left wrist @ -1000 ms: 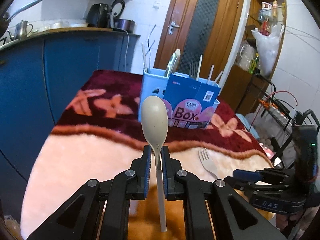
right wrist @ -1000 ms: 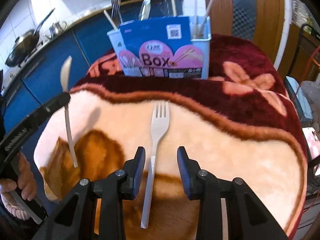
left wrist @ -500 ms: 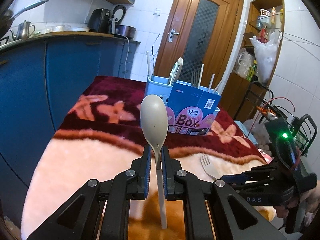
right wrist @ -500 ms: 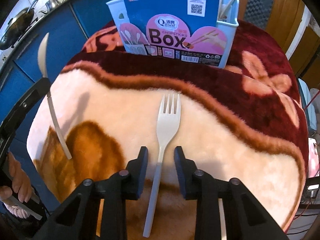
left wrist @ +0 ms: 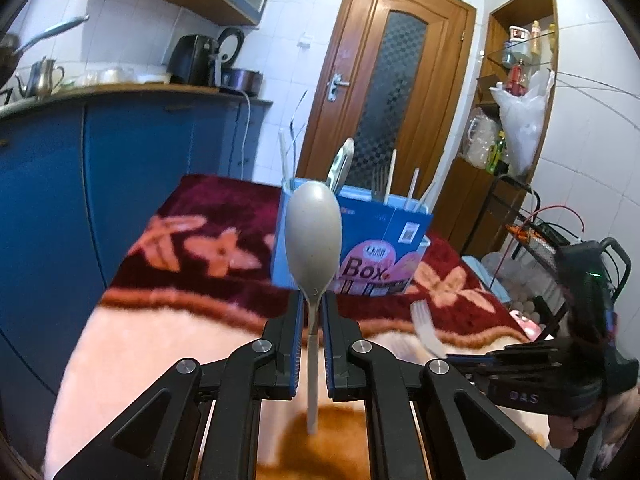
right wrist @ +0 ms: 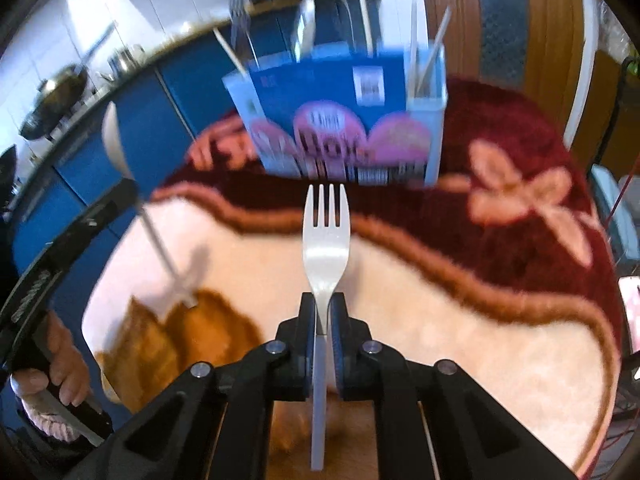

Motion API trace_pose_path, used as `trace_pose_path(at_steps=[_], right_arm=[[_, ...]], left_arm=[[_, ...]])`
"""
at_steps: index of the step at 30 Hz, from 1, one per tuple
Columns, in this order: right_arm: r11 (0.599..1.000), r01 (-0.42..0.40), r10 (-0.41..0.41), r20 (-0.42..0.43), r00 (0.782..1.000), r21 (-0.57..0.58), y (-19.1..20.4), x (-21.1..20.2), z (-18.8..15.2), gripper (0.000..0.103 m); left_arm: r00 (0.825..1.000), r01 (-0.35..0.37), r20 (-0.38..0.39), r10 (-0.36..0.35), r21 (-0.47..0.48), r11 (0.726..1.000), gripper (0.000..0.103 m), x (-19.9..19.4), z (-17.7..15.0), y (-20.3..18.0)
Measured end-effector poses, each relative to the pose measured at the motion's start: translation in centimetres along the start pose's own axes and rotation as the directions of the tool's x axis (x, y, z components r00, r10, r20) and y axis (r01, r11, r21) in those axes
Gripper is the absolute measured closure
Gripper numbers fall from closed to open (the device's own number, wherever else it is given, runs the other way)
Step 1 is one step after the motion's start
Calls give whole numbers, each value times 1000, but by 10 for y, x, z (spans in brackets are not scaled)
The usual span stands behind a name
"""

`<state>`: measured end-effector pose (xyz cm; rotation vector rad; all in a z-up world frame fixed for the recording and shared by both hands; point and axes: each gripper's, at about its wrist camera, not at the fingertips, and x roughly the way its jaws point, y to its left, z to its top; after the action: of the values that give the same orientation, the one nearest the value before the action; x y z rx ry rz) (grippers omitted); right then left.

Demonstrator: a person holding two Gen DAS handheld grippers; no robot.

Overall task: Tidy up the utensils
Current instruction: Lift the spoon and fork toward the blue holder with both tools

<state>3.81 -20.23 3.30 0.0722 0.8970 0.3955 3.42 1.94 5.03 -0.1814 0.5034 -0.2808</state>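
My left gripper [left wrist: 312, 320] is shut on a beige plastic spoon [left wrist: 313, 236], bowl up, held above the blanket. My right gripper [right wrist: 323, 320] is shut on a white plastic fork [right wrist: 326, 240], tines pointing away, lifted off the blanket. A light-blue utensil box [left wrist: 352, 248] with a "Box" label stands ahead on the dark red part of the blanket, holding several utensils and chopsticks; it also shows in the right wrist view [right wrist: 344, 120]. The spoon and left gripper show at the left of the right wrist view [right wrist: 116, 148]. The fork shows in the left wrist view [left wrist: 424, 322].
A red, cream and orange flowered blanket [right wrist: 500, 320] covers the table. Blue kitchen cabinets [left wrist: 120, 168] stand to the left, with a kettle and appliances on the counter. A wooden door [left wrist: 384, 100] and shelves are behind. A wire rack [left wrist: 540, 236] stands at right.
My right gripper has closed on the fork and lifted it off the blanket. My left gripper, still holding the spoon, has moved closer to the box.
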Motion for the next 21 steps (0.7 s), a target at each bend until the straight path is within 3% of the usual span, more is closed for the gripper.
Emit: trace_pose_path(at_steps=[2,3,7,16,21], right_arm=[[1000,-5,5,80,997,0,0,-11,2,94],[1000,-13,12,125,992,8,-1,-17,3,94],[999,-11,2,244,970,37,-6,-28,10,94],[998,22,-39,347,937,53,-23,-46,17,94],[996,20,-49,355,933,84,-34,-49,16,94]], left_arm=[[1000,0,20,0,8,1000,95,-1,6,-3],[999,-2,32,2,15,1000,102,0,10,-5],[998,-6,69,4,27,1000,102,2,25,-10],[998,-17,61,16,22,1000,102,15,40,-10],[999,1,-38,1,48,999,102,33,39,-14]])
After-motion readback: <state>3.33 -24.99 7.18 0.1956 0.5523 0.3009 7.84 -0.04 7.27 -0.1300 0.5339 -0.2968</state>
